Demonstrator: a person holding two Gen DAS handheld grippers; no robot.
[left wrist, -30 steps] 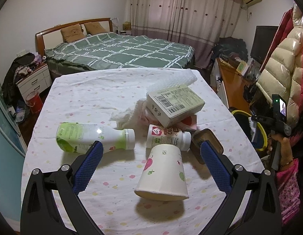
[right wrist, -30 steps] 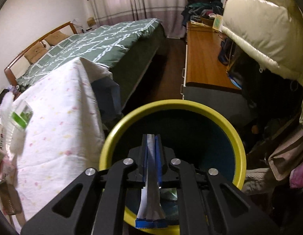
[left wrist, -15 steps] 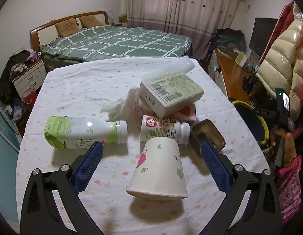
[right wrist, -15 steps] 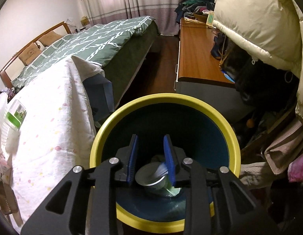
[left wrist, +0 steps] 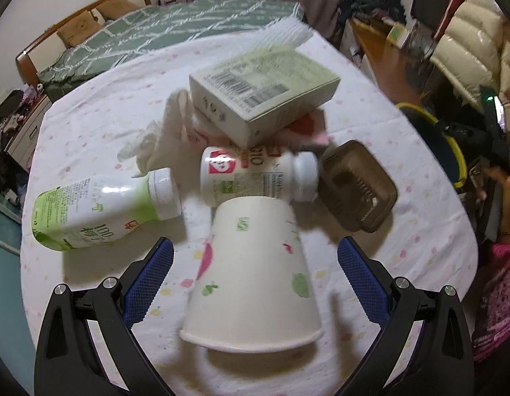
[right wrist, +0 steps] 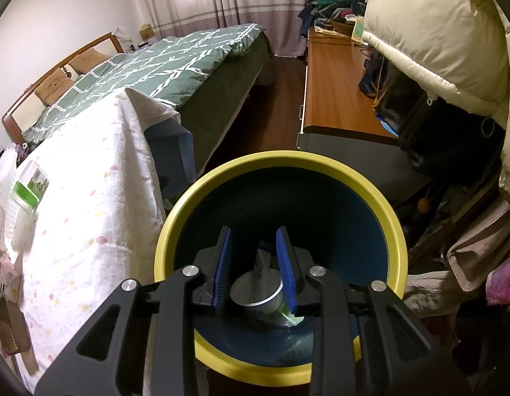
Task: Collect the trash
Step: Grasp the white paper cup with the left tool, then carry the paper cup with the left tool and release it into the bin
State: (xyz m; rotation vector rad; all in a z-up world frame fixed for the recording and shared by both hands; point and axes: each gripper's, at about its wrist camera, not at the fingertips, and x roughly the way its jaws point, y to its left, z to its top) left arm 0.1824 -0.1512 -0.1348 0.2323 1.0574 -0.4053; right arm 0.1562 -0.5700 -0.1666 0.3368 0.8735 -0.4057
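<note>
A white paper cup (left wrist: 251, 274) lies on its side on the flowered tablecloth (left wrist: 90, 115), mouth toward me. My left gripper (left wrist: 255, 247) stands wide open around it, one blue pad on each side, neither touching. Behind the cup lie a green-labelled bottle (left wrist: 96, 208), a small white bottle (left wrist: 255, 178), a brown plastic tray (left wrist: 357, 184), a cardboard box (left wrist: 265, 92) and crumpled tissue (left wrist: 159, 138). My right gripper (right wrist: 254, 234) hangs open over the yellow-rimmed bin (right wrist: 281, 161), with nothing between its pads. A small tub (right wrist: 258, 292) and a wrapper (right wrist: 263, 260) lie in the bin.
The bin (left wrist: 453, 151) stands on the floor off the table's right edge. Beyond it are a wooden desk (right wrist: 334, 92), a cream puffer jacket (right wrist: 436, 33) and a green-quilted bed (right wrist: 175, 62). A person's hand (left wrist: 499, 184) shows at the right.
My left gripper came down and closer to the paper cup, which now sits between its fingers. My right gripper's jaws opened and the blue-and-white wrapper dropped into the bin.
</note>
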